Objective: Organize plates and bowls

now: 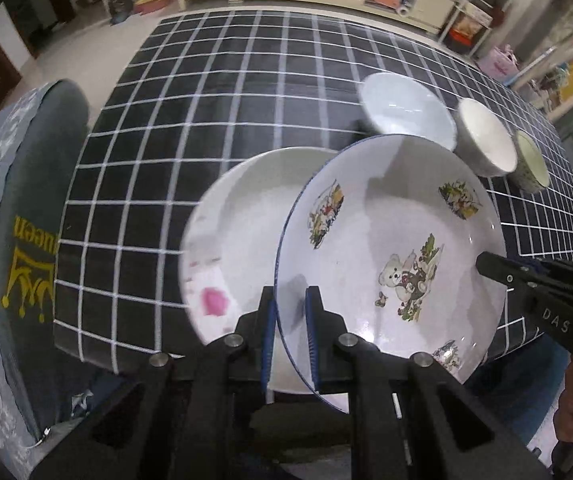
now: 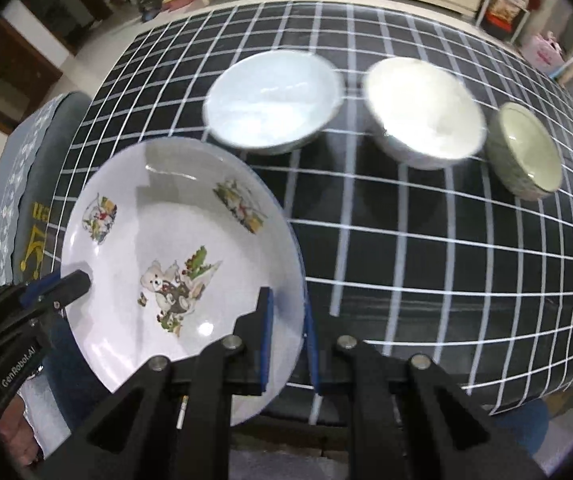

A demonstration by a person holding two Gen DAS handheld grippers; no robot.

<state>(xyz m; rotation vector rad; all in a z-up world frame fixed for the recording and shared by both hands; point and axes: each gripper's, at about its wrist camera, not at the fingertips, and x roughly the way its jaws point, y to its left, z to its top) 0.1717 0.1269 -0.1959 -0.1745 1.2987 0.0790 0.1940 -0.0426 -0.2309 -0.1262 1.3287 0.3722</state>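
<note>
We hold the bear plate (image 1: 390,248) between both claws, lifted and tilted above the near edge of the counter (image 1: 214,120). It is a glossy white, shallow round dish with a thin blue line around its rim and printed cartoon bears on its face. The left claw (image 1: 291,340) is clenched on the plate's near-left rim, blue pads on either side of the thin edge. The right claw (image 2: 288,340) is clamped on the opposite rim in the same way, one finger on the inside face and the other beneath.

Just behind and partly hidden by it, a second white plate (image 1: 230,240) with a pink blotch near its edge lies on the counter's black cloth, which is crossed by a white grid. Farther back, three round bowls stand in a row, close together: a wide pale-blue bowl (image 2: 272,100), a deeper white bowl (image 2: 424,112) and a smaller greenish bowl (image 2: 526,152) with a patterned outer wall. Off the counter's left edge sits a padded grey cushion (image 1: 26,240) with yellow lettering.
</note>
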